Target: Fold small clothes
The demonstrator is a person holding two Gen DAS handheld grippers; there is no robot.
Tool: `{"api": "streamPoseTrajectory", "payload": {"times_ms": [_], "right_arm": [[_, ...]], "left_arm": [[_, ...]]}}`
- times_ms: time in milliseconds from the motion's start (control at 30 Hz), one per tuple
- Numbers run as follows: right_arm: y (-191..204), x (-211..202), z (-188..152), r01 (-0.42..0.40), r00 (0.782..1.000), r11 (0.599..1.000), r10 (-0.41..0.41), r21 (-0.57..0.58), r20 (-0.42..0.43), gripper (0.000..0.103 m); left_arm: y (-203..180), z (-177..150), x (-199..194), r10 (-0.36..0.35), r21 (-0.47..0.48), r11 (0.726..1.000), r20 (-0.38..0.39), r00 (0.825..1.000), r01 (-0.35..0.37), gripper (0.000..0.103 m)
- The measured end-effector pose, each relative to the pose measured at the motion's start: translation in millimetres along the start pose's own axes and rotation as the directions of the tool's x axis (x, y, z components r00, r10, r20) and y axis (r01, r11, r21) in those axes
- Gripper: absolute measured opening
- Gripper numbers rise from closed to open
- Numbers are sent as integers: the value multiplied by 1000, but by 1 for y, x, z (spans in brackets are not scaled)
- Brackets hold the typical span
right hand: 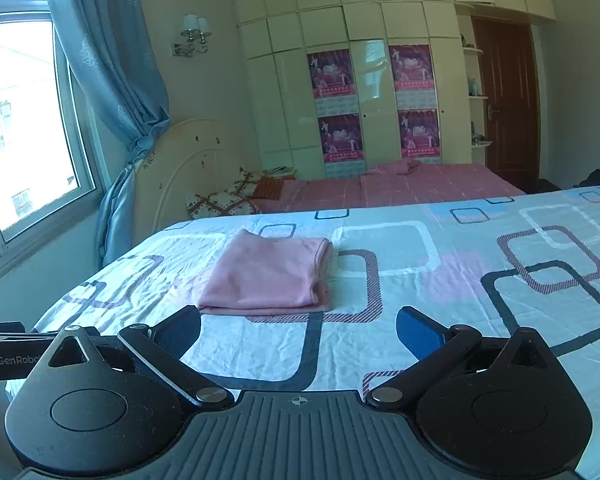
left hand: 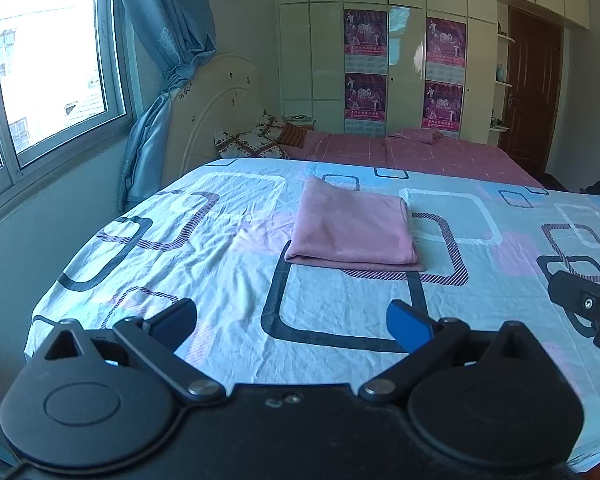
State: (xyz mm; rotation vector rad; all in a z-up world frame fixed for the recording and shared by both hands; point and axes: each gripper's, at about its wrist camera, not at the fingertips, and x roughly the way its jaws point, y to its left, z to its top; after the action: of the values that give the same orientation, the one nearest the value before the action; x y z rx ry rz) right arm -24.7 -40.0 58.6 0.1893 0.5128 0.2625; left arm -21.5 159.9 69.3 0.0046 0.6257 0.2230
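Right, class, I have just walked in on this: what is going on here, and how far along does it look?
A person holds a two-finger gripper in each hand over a bed with a patterned sheet. A pink garment lies folded into a neat rectangle on the sheet. The left gripper and the right gripper both stand open and empty, short of the garment, touching nothing. The fold looks finished.

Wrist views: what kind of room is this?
A home bedroom, most likely. A bed with a pink sheet and cream headboard stands against a wall of built-in wardrobes. Nearer, a folded pink cloth lies on a patterned sheet.
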Motion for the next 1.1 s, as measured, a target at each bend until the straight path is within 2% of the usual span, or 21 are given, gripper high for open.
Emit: {"api": "streamPoseTrajectory", "payload": {"times_ms": [1100], "right_arm": [[4,-2,2,-24,1000,1000,24,-20,3,103]], "left_arm": [[4,-3,-4,7,6,1000,13,1000,-7,102]]}}
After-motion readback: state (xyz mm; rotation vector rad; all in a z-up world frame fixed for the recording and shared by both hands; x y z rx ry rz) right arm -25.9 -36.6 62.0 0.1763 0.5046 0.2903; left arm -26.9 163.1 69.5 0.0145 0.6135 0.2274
